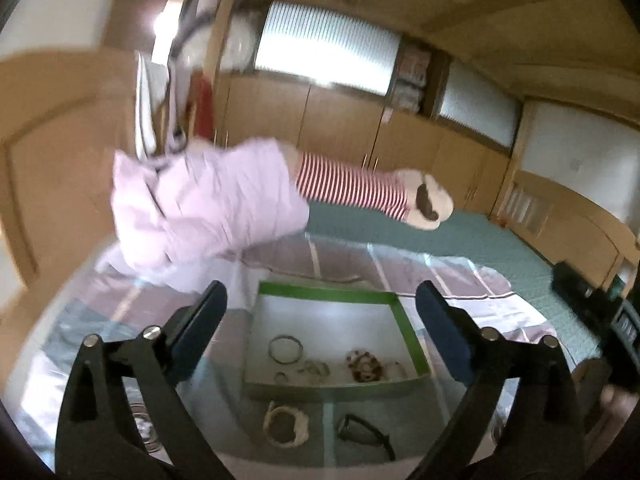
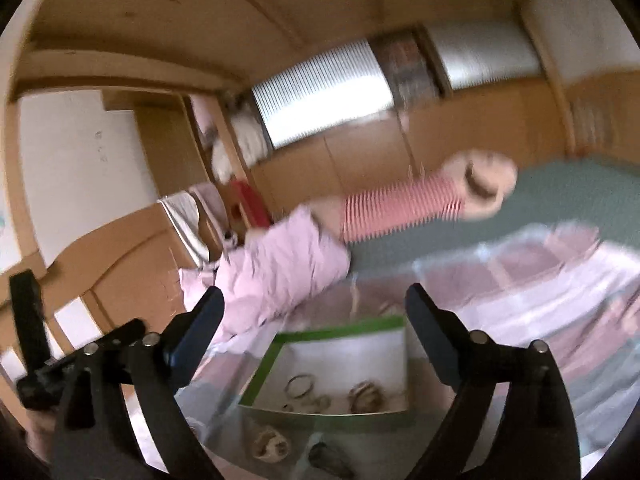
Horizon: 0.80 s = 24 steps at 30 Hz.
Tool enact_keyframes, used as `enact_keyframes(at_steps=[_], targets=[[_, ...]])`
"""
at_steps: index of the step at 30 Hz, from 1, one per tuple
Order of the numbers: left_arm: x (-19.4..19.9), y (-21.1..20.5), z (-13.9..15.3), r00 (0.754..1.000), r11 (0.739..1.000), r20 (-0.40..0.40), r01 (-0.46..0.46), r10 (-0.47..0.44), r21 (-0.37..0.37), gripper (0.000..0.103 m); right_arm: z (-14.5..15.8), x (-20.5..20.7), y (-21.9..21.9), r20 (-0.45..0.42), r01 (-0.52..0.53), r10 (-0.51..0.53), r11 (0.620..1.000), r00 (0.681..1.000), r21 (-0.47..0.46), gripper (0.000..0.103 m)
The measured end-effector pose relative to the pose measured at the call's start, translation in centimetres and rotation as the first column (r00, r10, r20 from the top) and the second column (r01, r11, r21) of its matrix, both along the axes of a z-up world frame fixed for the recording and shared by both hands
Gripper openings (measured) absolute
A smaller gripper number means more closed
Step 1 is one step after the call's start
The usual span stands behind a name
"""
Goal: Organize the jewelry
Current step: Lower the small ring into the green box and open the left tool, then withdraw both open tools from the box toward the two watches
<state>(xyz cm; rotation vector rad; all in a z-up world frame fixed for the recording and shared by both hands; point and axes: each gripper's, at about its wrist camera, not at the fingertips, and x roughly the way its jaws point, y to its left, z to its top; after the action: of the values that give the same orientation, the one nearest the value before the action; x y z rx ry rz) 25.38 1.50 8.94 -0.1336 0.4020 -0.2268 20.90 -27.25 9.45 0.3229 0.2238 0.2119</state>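
Both hand-held grippers, left point(image 1: 322, 312) and right point(image 2: 314, 312), gape wide and empty above the green-rimmed box point(image 1: 408, 336).

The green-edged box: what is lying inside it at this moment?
Inside the green-edged box lie a thin ring bangle, a beaded bracelet and a few small pieces, too blurred to name. The near wall hides the floor strip behind it.

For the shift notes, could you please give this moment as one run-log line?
left gripper: open, empty | right gripper: open, empty | green-rimmed box: holds bangle, beaded bracelet | outside box: shell bracelet
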Motion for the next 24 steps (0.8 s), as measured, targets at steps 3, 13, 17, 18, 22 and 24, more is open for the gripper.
enact_keyframes(at_steps=[3, 13, 17, 18, 22, 24], targets=[[-5.6, 0.8, -0.4, 0.997, 0.997, 0.076, -0.022, 0.017, 0.071, 0.097, 0.6, -5.6, -1.1, 0.098, 0.07, -0.06, 0.992, 0.993, -0.102, 0.09], [-13.9, 1.4, -5.8, 0.998, 0.986, -0.035, -0.055, 0.061, 0.154, 0.097, -5.0, -12.2, -2.6, -0.147, 0.061, -0.091, 0.978, 0.985, -0.199, 0.095], [-13.8, 0.6, -6.4, 0.996, 0.982, -0.067, -0.044, 0.057, 0.184, 0.097, -8.3, -12.2, 0.2, -0.282, -0.029, -0.027, 0.981, 0.959, -0.191, 0.095], [-13.8, 0.6, -6.5, 0.996, 0.983, -0.072, -0.037, 0.051, 0.18, 0.097, -8.8, -12.1, 0.8, -0.302, -0.052, -0.007, 0.981, 0.953, -0.188, 0.095], [-13.6, 0.1, -7.3, 0.993, 0.984, -0.111, -0.019, 0.04, 0.179, 0.097, -8.7, -11.8, 2.2, -0.285, -0.072, 0.006, 0.973, 0.958, -0.219, 0.095], [-13.5, 0.0, -7.9, 0.989, 0.982, -0.138, -0.021, 0.048, 0.189, 0.097, -8.7, -11.5, 2.2, -0.296, -0.075, 0.012, 0.976, 0.955, -0.203, 0.095]])
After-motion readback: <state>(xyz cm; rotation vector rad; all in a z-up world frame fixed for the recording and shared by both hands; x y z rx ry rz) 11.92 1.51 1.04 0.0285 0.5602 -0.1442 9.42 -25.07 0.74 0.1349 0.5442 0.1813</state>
